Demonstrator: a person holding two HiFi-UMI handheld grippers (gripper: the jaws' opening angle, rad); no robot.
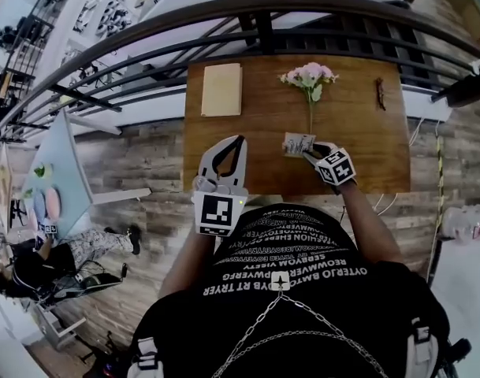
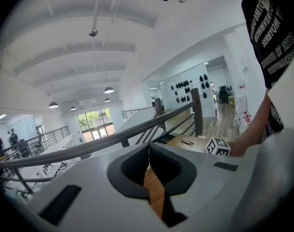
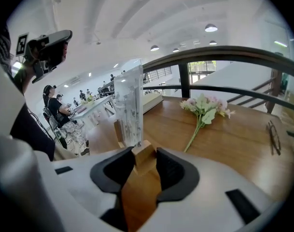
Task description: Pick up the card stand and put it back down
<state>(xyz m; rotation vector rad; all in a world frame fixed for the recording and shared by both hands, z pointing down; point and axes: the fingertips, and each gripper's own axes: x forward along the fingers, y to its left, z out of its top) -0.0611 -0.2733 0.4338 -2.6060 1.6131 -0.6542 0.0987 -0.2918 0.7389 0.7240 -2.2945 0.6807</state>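
Right gripper view shows the right gripper (image 3: 144, 157) clenched on the card stand (image 3: 129, 105). Its two dark pads press on either side of the stand's small wooden base, and the clear panel rises upright just beyond them. Whether the base rests on the table (image 3: 243, 146) or is raised off it cannot be told.

Head view puts the stand (image 1: 299, 144) near the table's (image 1: 358, 144) front edge, about midway across, with the right gripper (image 1: 310, 155) reaching it from the near right. Flowers (image 1: 309, 75) lie beyond the stand, their stem pointing toward it. A book (image 1: 222, 89) lies at the far left and glasses (image 1: 379, 91) at the far right.

The left gripper (image 1: 240, 142) is held at the table's near edge, left of the stand and apart from it. Left gripper view shows its jaws pressed together at the tips with nothing between them (image 2: 148, 151).
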